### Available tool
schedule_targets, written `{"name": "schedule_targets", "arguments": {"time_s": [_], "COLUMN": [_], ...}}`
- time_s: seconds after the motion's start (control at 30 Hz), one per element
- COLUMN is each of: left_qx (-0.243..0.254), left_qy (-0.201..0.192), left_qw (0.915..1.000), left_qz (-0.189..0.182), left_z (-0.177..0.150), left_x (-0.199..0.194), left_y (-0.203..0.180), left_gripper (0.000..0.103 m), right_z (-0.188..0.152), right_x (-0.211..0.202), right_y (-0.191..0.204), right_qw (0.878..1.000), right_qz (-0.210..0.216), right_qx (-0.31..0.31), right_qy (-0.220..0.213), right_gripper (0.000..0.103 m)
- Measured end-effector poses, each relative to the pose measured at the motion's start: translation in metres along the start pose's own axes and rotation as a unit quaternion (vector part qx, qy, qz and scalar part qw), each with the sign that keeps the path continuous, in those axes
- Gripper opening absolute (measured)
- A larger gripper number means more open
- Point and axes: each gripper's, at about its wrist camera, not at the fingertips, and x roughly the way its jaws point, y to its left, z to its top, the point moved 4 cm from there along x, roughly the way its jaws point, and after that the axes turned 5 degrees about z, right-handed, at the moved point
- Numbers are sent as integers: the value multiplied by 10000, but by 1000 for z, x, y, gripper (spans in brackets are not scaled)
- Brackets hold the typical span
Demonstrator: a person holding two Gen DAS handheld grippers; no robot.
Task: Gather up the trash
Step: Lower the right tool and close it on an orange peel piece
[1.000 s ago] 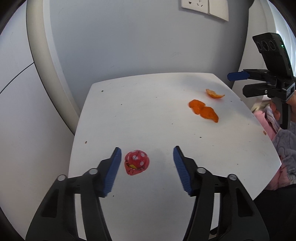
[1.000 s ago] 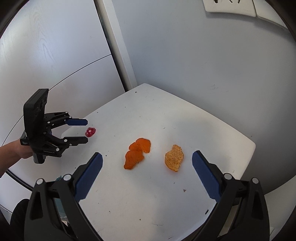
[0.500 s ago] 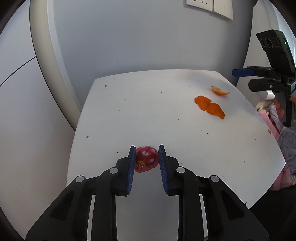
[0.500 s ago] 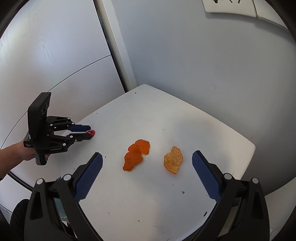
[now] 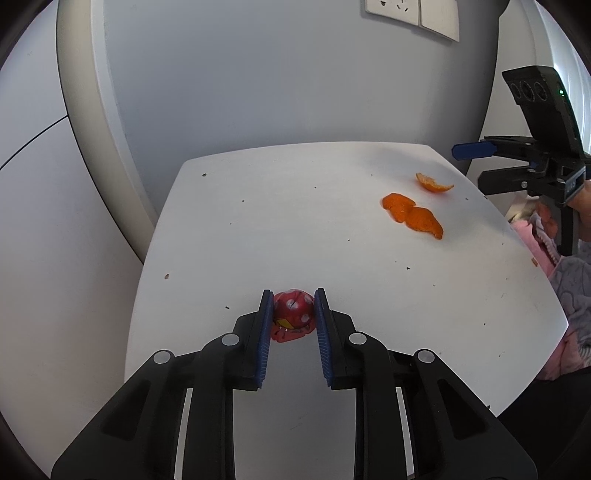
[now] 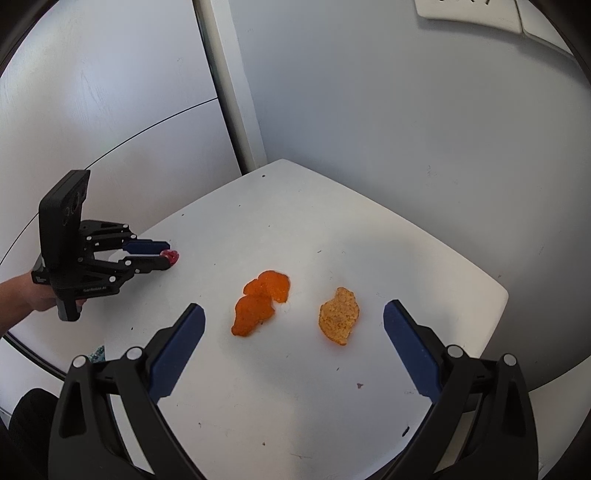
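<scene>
The left gripper (image 5: 291,308) is closed on a red wrapper (image 5: 291,314) with white spots, both blue pads pressed against its sides at the near left of the white table (image 5: 295,229). The right gripper (image 6: 293,326) is spread wide above two orange peels (image 6: 260,301) (image 6: 339,314). A grey wall (image 6: 406,129) carries a white socket plate (image 5: 412,14).
</scene>
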Motion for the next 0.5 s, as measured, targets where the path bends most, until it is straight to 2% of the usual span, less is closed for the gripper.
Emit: {"name": "schedule_targets", "arguments": {"time_s": [0.1,0.17,0.23,0.33,0.37,0.5], "left_qx": [-8,-14,-11,-15,-12,8], "left_qy": [-17,-19,-23,-26,-32,-42], "left_qw": [10000,10000,10000,9999,9999,9998], "left_qz": [-17,-41,-64,-99,-111,-172], "left_z": [1,0,0,1,1,1], "left_x": [1,1,1,2,2,2], "left_y": [-1,-1,-2,-3,-3,-6], "left_gripper": [21,21,21,21,21,21], "right_z": [2,3,4,4,4,3], "right_x": [4,8,10,13,15,19], "right_y": [-2,-3,-3,-2,-2,-1], "right_qw": [9999,9998,9998,9997,9996,9991], "right_qz": [-96,-131,-143,-167,-182,-302], "right_qx": [1,6,2,-25,-30,-92], "right_qy": [51,124,139,176,205,275], "right_gripper": [91,68,64,45,41,41]}}
